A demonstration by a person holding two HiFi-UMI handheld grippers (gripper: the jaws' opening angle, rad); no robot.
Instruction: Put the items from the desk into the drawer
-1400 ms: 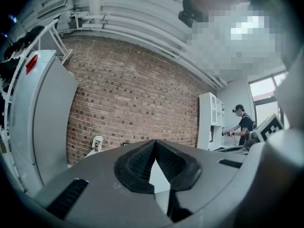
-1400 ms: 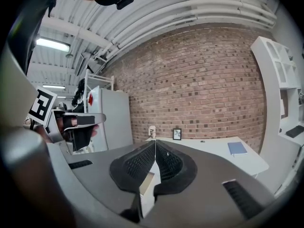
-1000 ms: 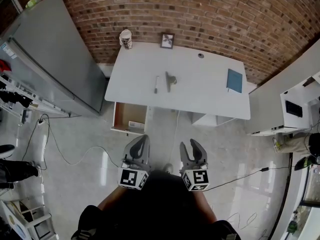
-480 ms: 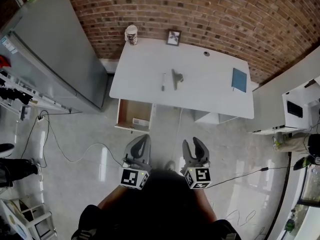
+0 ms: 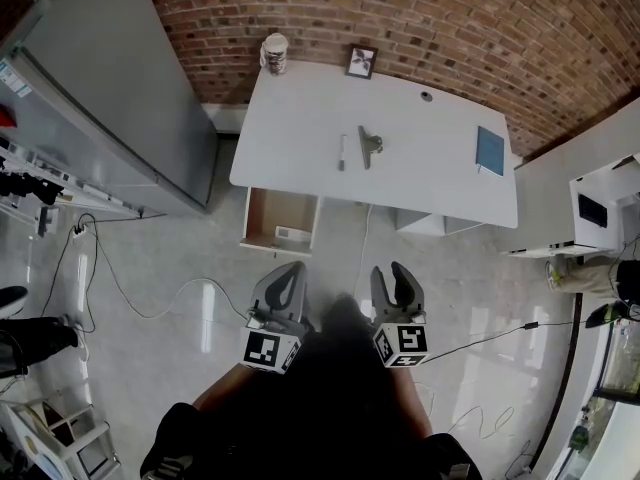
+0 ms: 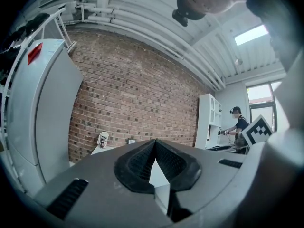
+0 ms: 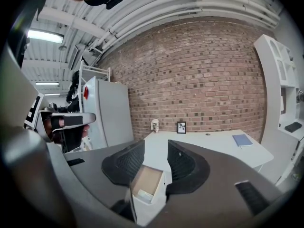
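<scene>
Though head view leaves it unclear, left gripper (image 6: pixel 154 148) jaws together, right gripper (image 7: pixel 156 148) jaws apart.

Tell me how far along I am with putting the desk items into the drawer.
Done: the brown-lined drawer under the white desk stands open, with a small white item inside. In hand: nothing; the left claw is shut and empty, the right claw open and empty, both short of the desk. Left: the white marker pen, grey metal clip and blue notebook lie on it.
</scene>
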